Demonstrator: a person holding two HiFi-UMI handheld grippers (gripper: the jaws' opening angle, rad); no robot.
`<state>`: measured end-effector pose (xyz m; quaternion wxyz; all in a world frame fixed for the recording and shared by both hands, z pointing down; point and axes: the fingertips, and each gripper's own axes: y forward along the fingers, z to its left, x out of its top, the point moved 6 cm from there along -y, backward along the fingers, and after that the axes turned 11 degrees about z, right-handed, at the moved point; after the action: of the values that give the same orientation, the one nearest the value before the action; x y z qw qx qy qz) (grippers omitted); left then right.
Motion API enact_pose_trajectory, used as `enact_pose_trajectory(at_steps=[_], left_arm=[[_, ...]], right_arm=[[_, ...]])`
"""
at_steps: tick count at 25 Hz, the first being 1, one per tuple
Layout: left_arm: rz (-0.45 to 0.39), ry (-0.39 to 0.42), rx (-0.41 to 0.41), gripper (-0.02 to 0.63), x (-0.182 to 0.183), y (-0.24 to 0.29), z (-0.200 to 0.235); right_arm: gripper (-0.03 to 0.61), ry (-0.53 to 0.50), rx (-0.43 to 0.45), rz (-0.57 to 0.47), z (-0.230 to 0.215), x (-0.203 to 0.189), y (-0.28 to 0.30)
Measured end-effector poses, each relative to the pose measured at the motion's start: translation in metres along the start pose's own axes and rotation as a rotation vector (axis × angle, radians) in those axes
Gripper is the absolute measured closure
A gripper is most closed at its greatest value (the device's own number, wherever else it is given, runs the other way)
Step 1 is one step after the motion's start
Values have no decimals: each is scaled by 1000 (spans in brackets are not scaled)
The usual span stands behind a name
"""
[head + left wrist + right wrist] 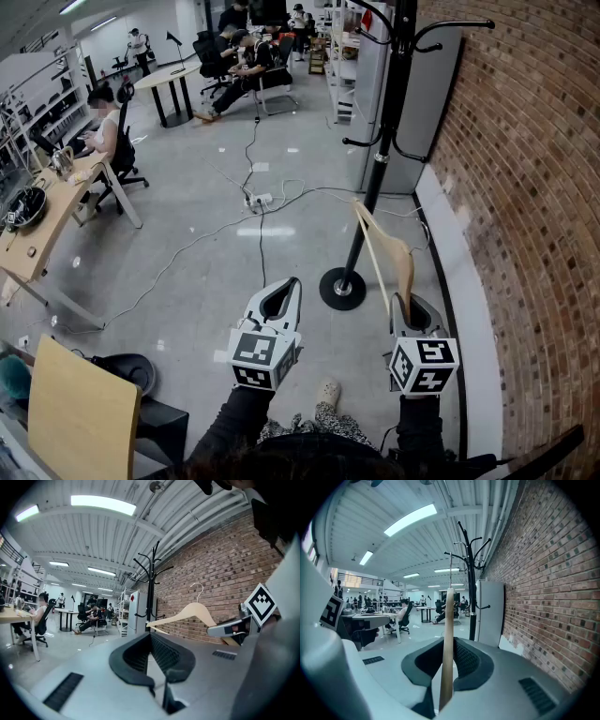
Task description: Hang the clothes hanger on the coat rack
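Observation:
A pale wooden clothes hanger (384, 246) with a metal hook stands between the jaws of my right gripper (406, 300), which is shut on its lower end. In the right gripper view the hanger (448, 639) rises edge-on between the pads of that gripper (449, 667). The black coat rack (386, 131) stands ahead by the brick wall, its round base (342, 289) on the floor; its curved hooks (468, 555) are above and beyond the hanger. My left gripper (292, 282) hovers to the left, shut and empty. The left gripper view shows the hanger (192, 612) side-on.
A brick wall (525, 187) runs along the right. A white cabinet (417, 103) stands behind the rack. Cables and a power strip (258, 200) lie on the floor. Desks with seated people fill the left and back. A wooden board (80, 412) is at lower left.

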<state>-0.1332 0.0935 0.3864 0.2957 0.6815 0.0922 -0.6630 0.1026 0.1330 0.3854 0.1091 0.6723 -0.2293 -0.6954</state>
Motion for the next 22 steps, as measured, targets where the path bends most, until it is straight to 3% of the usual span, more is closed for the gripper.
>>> enact_pose_trajectory(at_steps=[13,22], left_arm=[[-6,9,29,606,36,95,13],[5,10,53,605,46,141,19]], right_arm=[[520,-26,47,3,-51,45,86],[520,-33,71,35,-79,55,131]])
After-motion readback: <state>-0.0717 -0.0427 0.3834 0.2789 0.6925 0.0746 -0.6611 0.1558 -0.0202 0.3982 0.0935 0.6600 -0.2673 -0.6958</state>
